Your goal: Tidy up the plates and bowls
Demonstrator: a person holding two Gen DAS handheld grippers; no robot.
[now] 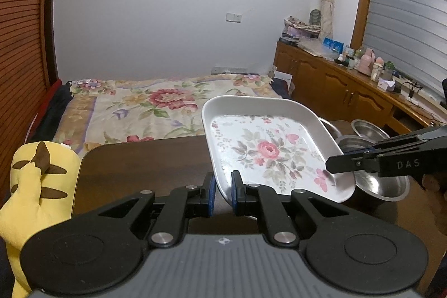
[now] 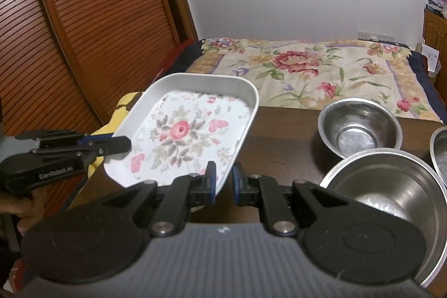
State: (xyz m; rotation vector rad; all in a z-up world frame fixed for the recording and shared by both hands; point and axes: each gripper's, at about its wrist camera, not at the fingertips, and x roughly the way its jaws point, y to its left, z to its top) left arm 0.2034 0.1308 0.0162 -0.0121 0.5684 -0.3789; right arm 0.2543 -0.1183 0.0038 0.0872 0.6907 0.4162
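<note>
The floral tray (image 1: 268, 150) is held in the air above the dark table (image 1: 139, 166), gripped at two opposite edges. The left gripper (image 1: 223, 193) has its jaws closed on the tray's near left rim, one pad outside and one inside the wall. The right gripper (image 2: 223, 180) is clamped the same way on the opposite rim, its jaws drawn together on the thin wall.

The step in hand is judged to be the carrying of the tray toward a resting place on the table. It is done well if both grips are kept level with each other, so that the tray is not twisted between them, and if the tray is lowered flat before either grip is released. The steel bowls should be cleared during the move.

In the left wrist view, the yellow plush toy (image 1: 36, 186) is seen left of the tray at the table's edge, and a long wooden cabinet (image 1: 335, 83) is seen beyond the tray on the right. The bowls are mostly hidden behind the tray there. In the right wrist view they are shown plainly: a small bowl (image 2: 360, 127) lies right of the tray, a large bowl (image 2: 391, 203) nearer to the camera, and the rim of a third bowl (image 2: 440, 152) at the picture's edge. The bed (image 2: 307, 69) lies behind the tray.
</note>
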